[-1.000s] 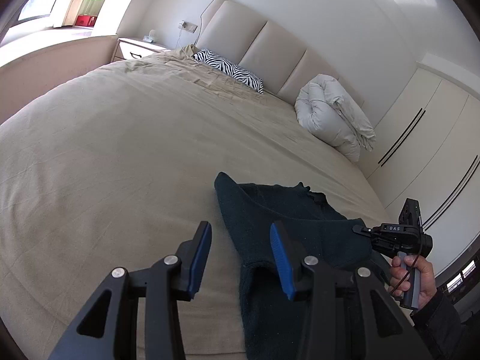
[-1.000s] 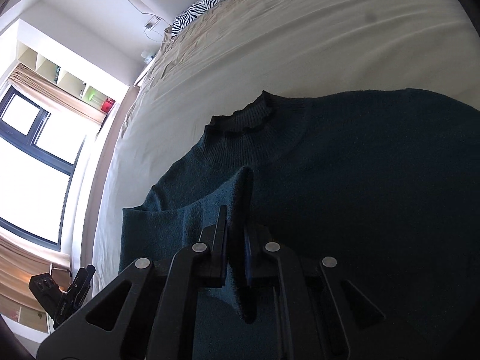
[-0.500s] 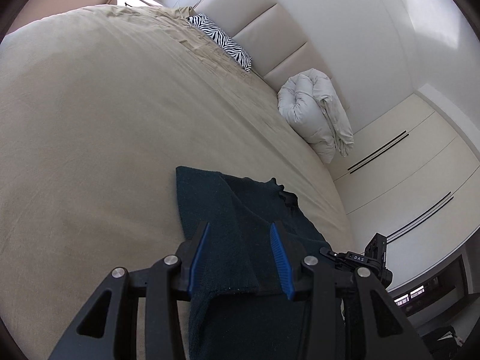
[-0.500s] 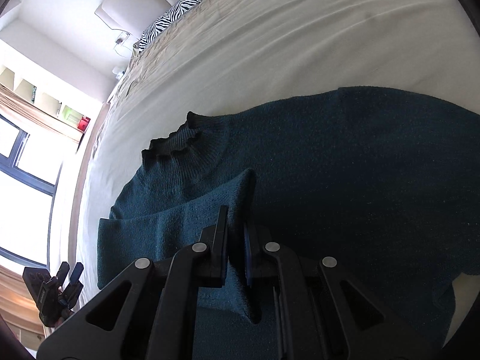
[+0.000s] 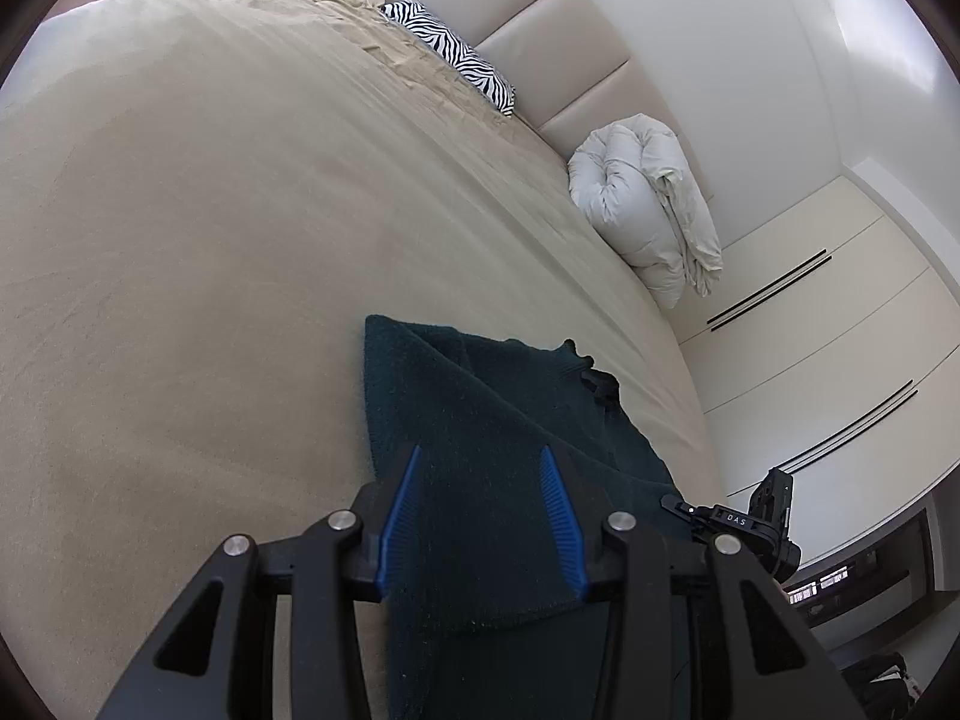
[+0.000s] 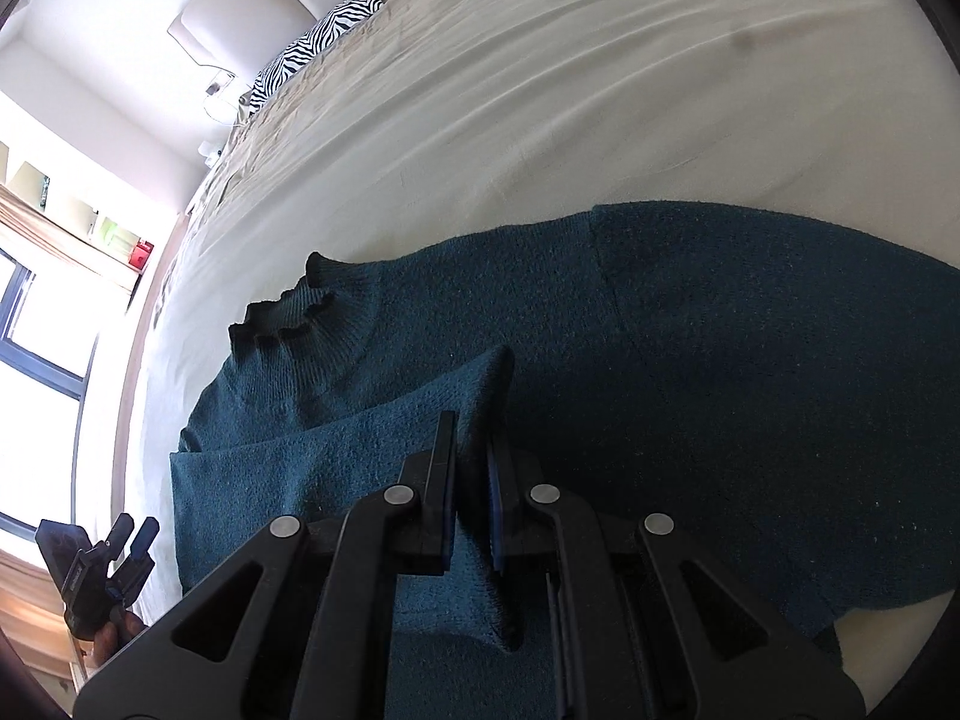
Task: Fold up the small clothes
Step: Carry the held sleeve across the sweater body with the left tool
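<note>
A dark teal knit sweater (image 5: 480, 438) lies on the beige bed (image 5: 210, 240), ruffled collar (image 6: 288, 312) toward the headboard. My left gripper (image 5: 480, 468) is open, its blue pads on either side of a folded-over sleeve, low over it. My right gripper (image 6: 471, 438) is shut on a raised fold of the sweater's sleeve (image 6: 486, 378) and holds it above the body of the sweater (image 6: 720, 390). The right gripper also shows in the left wrist view (image 5: 744, 522), and the left one in the right wrist view (image 6: 129, 540).
A zebra-striped pillow (image 5: 450, 54) and a rolled white duvet (image 5: 642, 210) lie by the padded headboard (image 5: 540, 18). White wardrobe doors (image 5: 840, 330) stand to the right. A window (image 6: 36, 330) and shelves are on the far side.
My left gripper has moved forward and down over the sweater's sleeve, still open. My right gripper stays shut on the fold and has shifted a little over the sweater.
</note>
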The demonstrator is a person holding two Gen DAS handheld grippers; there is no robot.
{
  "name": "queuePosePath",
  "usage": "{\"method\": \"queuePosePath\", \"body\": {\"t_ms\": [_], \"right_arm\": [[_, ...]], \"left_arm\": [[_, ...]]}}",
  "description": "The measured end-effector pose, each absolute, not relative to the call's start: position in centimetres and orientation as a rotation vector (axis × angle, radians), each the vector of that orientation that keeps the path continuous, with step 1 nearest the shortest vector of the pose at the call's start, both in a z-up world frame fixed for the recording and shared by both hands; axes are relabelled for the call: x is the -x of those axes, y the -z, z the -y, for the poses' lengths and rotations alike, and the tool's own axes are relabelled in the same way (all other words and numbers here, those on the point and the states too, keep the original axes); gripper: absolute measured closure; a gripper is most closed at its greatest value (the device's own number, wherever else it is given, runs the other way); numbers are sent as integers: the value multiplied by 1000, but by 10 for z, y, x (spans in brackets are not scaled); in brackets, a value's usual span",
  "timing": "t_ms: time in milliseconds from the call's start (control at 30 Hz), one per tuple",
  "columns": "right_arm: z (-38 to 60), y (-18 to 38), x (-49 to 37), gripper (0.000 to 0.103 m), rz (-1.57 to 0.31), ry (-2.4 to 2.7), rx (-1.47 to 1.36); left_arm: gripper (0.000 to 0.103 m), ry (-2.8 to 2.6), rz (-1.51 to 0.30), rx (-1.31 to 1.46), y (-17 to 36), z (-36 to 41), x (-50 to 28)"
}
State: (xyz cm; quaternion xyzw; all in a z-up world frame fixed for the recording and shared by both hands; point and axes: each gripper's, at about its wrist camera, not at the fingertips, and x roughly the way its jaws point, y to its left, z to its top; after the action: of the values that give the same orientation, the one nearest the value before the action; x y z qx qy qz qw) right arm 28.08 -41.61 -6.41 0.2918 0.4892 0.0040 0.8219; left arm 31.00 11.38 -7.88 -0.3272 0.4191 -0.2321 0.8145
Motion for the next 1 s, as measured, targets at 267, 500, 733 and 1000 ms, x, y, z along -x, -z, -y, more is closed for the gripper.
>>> {"method": "queuePosePath", "body": {"t_ms": [267, 500, 733, 1000], "right_arm": [[418, 75, -282, 95, -1065, -20, -622], [417, 81, -282, 95, -1057, -42, -645], [421, 85, -281, 95, -1051, -57, -664], [423, 86, -276, 95, -1035, -50, -691]], "left_arm": [[60, 546, -920, 731, 87, -107, -324], [60, 500, -977, 731, 110, -109, -363], [66, 517, -991, 690, 117, -104, -377], [66, 566, -992, 635, 113, -102, -342]]}}
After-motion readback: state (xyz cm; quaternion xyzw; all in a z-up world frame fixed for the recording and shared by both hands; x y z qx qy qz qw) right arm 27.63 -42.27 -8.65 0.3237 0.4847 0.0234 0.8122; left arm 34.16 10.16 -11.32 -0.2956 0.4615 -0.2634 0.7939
